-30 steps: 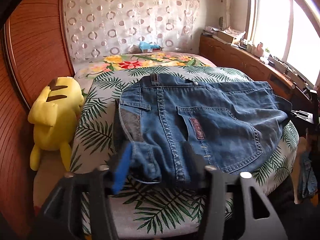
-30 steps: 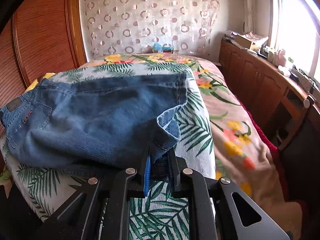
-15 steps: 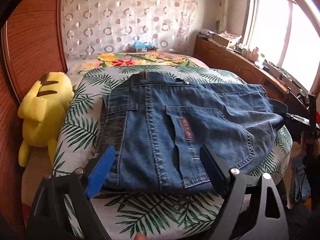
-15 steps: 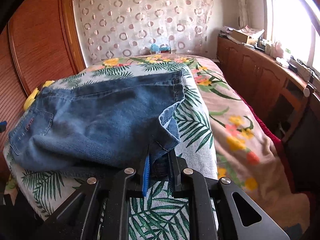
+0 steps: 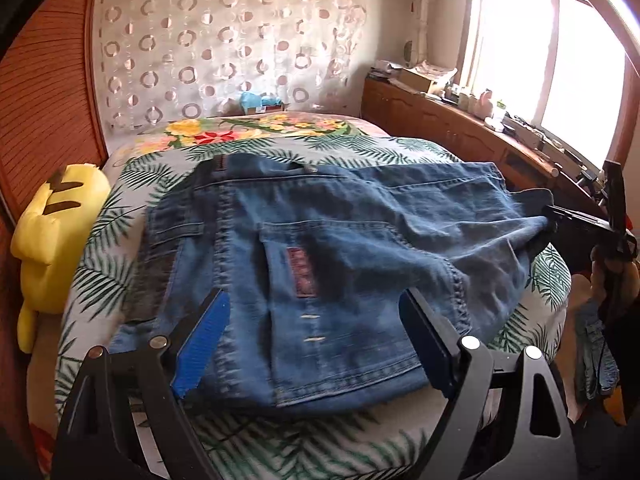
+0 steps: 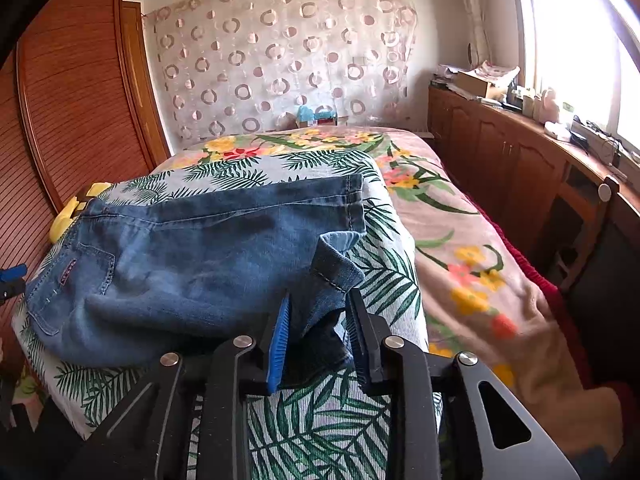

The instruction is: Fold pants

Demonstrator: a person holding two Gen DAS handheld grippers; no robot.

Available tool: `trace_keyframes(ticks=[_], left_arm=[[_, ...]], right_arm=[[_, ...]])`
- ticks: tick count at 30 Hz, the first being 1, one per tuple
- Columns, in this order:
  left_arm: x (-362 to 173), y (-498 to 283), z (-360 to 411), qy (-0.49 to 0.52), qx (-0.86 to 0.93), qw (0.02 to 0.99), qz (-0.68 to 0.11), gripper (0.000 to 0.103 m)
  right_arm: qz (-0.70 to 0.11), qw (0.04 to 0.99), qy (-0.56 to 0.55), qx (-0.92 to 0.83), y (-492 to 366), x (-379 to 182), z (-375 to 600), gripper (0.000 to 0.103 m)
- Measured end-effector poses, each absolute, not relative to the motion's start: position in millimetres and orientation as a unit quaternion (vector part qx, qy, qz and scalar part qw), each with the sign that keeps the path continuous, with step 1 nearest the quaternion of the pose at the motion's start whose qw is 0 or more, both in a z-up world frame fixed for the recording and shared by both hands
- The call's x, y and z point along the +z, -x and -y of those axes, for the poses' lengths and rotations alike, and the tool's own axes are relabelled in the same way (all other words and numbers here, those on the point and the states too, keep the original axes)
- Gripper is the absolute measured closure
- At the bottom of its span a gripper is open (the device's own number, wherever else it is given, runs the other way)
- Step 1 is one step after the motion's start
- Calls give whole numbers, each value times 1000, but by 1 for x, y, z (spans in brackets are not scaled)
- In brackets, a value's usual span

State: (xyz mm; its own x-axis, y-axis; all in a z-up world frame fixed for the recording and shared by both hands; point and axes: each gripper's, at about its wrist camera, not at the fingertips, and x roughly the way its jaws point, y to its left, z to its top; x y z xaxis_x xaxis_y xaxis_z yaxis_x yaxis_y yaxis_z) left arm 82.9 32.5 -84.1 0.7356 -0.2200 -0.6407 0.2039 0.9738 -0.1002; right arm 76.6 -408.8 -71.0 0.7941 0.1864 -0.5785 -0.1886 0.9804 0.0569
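Note:
Blue jeans [image 5: 320, 248] lie folded on the palm-leaf bed cover [image 5: 120, 240], back pocket up, waist to the left. My left gripper [image 5: 316, 320] hovers wide open over their near edge, nothing between its fingers. In the right wrist view the leg hem [image 6: 332, 268] of the jeans [image 6: 180, 264] lies bunched between the fingers of my right gripper [image 6: 320, 320]. Its jaws are opening and the pads no longer squeeze the cloth. The right gripper [image 5: 580, 220] also shows at the hem end in the left wrist view.
A yellow plush toy [image 5: 56, 240] sits between the bed and the wooden wall panel [image 5: 44, 100] on the left. Wooden cabinets [image 6: 520, 168] with clutter run under the window on the right. A floral blanket [image 6: 460, 240] covers the bed's far and right side.
The left gripper let go of the jeans' near edge, opened wide and shifted a little over them. The right jaws, shut on the hem before, have spread apart.

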Motion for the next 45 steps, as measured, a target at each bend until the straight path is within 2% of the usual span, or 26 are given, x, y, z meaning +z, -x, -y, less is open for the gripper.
trace_keyframes(ticks=[11, 13, 15, 18, 23, 27, 32, 38, 45], left_arm=[[-87, -87, -3, 7, -110, 935, -337, 16], [-87, -87, 0, 6, -109, 935, -337, 16], [-89, -87, 1, 7, -110, 935, -338, 16], [-91, -87, 0, 10, -108, 933, -342, 16], [-90, -85, -3, 13, -105, 934, -342, 16], [-85, -82, -7, 16, -101, 937, -335, 16], [-81, -79, -11, 13, -98, 939, -329, 16], [-71, -76, -24, 21, -87, 943, -320, 16], [-58, -67, -47, 35, -66, 950, -302, 16]], right_arm=[[-337, 938, 9, 82, -96, -75, 409, 74], [-335, 939, 13, 81, -97, -74, 409, 84], [-326, 941, 1, 89, -95, -69, 411, 89], [-295, 948, -33, 118, -87, -56, 415, 93], [-260, 955, -25, 141, -78, -26, 399, 96], [-246, 960, 16, 132, -76, -11, 380, 96], [-248, 957, 12, 149, -79, -14, 373, 97], [-236, 948, 3, 212, -81, 3, 350, 98], [-207, 921, 32, 329, -73, 36, 274, 98]])
